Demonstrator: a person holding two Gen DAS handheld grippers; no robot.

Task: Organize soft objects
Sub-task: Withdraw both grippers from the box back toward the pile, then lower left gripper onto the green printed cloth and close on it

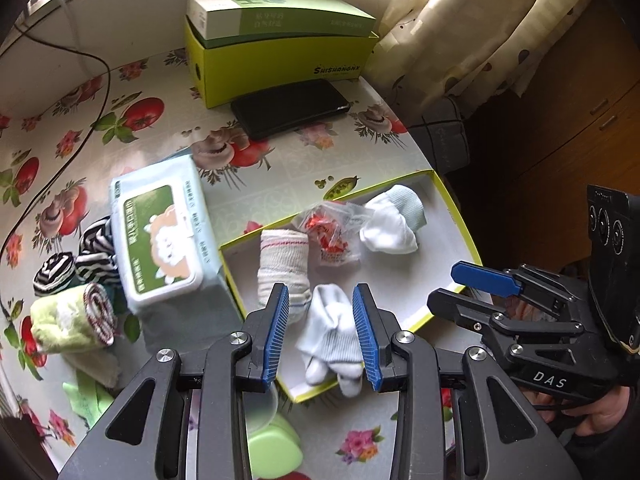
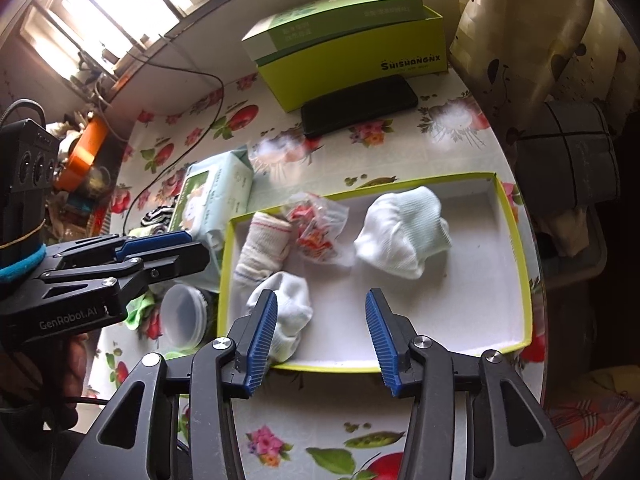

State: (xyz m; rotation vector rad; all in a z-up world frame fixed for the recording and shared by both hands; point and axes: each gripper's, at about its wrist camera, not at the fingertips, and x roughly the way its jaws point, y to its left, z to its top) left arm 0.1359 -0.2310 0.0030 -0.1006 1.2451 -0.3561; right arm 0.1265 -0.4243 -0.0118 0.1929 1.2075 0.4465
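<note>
- Left gripper [image 1: 320, 336]: jaws parted. A white sock bundle [image 1: 332, 332] shows between the pads, but it lies below on the tray floor; the pads do not appear to press it. Read as released, nothing held.
- Right gripper [image 2: 322, 338]: jaws apart and empty, above the tray's near edge. The same sock bundle sits just off its left pad, not between the jaws.
- Tray [image 2: 516, 240] (shallow white box, yellow-green rim) serves as the collection bin. It holds the white sock bundle at the near-left corner, a rolled striped cloth [image 2: 262, 248] beside it, a clear packet with red print [image 2: 316, 232], and a larger white-and-pale-green sock pair [image 2: 404, 232] toward the far right.
- Outside the tray, left of it: wet-wipe pack [image 1: 164, 236], black-and-white striped socks [image 1: 80, 264], green rolled towel [image 1: 68, 320]. Judged still to sort.
- Judgement: bundle looks freshly deposited; next pick probably from the left-hand pile, nearest the left gripper.
</note>
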